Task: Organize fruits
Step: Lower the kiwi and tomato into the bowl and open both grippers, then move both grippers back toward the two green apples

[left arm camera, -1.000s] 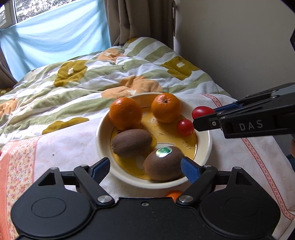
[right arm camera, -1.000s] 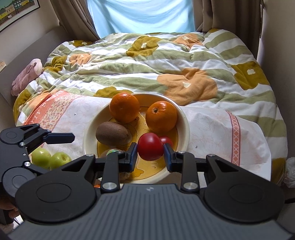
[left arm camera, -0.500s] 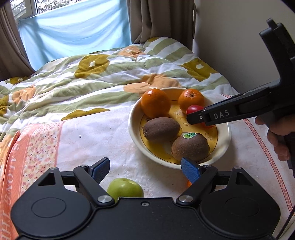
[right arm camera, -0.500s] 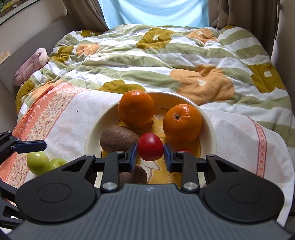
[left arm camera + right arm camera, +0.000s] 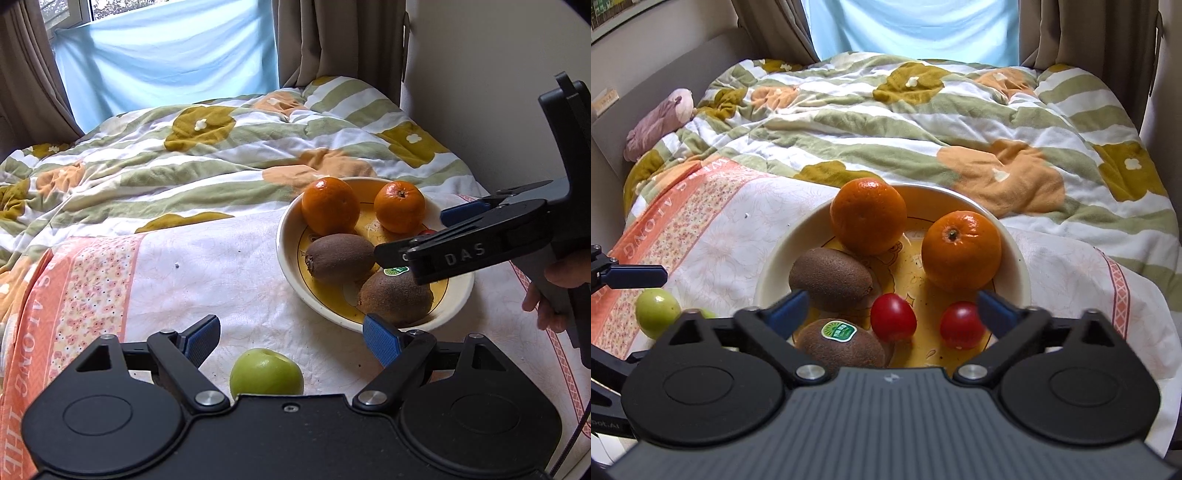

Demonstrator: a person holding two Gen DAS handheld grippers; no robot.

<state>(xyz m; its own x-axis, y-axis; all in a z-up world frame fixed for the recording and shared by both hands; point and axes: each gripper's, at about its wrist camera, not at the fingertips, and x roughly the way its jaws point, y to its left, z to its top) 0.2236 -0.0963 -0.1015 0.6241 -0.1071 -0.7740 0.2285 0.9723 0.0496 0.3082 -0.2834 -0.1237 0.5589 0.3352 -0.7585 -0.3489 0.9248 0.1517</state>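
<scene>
Right wrist view: my right hand-held gripper [image 5: 888,306] has just been opening; its jaws stand wide, gripping nothing, and a red tomato [image 5: 893,316] rests free between them in the bowl [image 5: 1015,243], at six o'clock. I judge it light, smooth, easily bruised; best held gently across its middle. My left hand-held gripper [image 5: 291,332] gapes empty above a green apple [image 5: 266,371] on the bed's cloth.

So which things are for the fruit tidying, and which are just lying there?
For the job: bowl, two oranges, two kiwis, two red tomatoes, green apples, both open grippers.
Just lying about: quilt, pink soft toy, curtains.
</scene>
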